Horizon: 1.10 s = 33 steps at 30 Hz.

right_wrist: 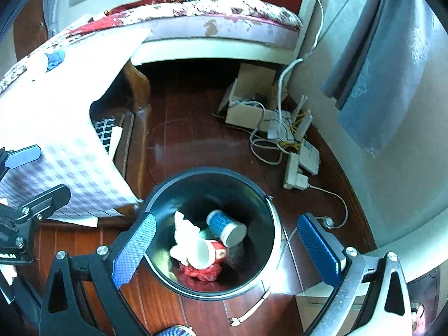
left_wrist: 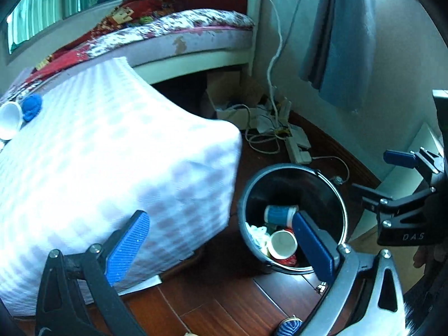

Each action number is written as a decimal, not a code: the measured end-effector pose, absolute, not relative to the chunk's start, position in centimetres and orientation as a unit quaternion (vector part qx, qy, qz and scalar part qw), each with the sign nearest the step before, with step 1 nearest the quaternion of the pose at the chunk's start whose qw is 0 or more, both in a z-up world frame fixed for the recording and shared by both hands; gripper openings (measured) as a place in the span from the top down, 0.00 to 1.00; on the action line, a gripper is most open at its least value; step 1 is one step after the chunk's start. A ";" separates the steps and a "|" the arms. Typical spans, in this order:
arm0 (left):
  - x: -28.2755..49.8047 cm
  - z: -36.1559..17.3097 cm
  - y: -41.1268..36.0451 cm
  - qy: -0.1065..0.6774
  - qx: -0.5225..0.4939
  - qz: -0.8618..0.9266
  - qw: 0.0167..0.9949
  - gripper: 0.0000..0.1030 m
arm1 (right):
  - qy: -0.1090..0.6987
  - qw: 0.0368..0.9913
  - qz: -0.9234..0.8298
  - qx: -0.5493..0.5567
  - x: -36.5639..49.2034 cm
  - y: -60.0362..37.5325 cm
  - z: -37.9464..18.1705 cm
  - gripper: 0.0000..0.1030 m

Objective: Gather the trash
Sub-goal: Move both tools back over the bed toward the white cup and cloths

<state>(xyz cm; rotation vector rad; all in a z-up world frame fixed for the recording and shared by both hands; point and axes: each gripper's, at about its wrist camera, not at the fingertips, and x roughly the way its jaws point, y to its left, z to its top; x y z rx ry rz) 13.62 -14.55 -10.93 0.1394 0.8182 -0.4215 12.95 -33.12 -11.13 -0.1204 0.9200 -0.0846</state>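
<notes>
A black trash bin [right_wrist: 212, 190] stands on the wood floor beside a table. Inside it lie a blue paper cup [right_wrist: 226, 228], a white-and-red cup [right_wrist: 204, 254], crumpled white tissue [right_wrist: 183, 231] and a red wrapper [right_wrist: 201, 273]. My right gripper [right_wrist: 226, 249] hangs open and empty straight above the bin. My left gripper [left_wrist: 221, 246] is open and empty too, left of the bin [left_wrist: 294, 187], near the table's corner. On the table's far left lie a white cup [left_wrist: 9, 120] and a crumpled blue piece [left_wrist: 32, 106].
The table's checked cloth [left_wrist: 126, 154] drapes low over the edge. Behind it is a bed [left_wrist: 196, 33]. Power strips and cables [right_wrist: 296, 151] and a cardboard box [right_wrist: 249, 98] crowd the floor by the wall. A blue cloth [right_wrist: 378, 84] hangs at the right.
</notes>
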 end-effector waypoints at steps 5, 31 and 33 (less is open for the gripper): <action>13.6 -9.6 -12.0 0.381 0.060 -0.183 0.904 0.01 | 0.430 0.901 -0.023 -0.051 13.2 -31.2 -10.1 0.01; 17.4 -2.3 9.2 0.325 0.014 0.008 0.946 0.01 | 0.336 0.928 0.164 0.001 20.7 -14.4 -2.4 0.01; 18.3 -1.5 11.1 0.323 0.012 0.024 0.946 0.01 | 0.326 0.931 0.166 -0.017 21.9 -12.6 -2.0 0.01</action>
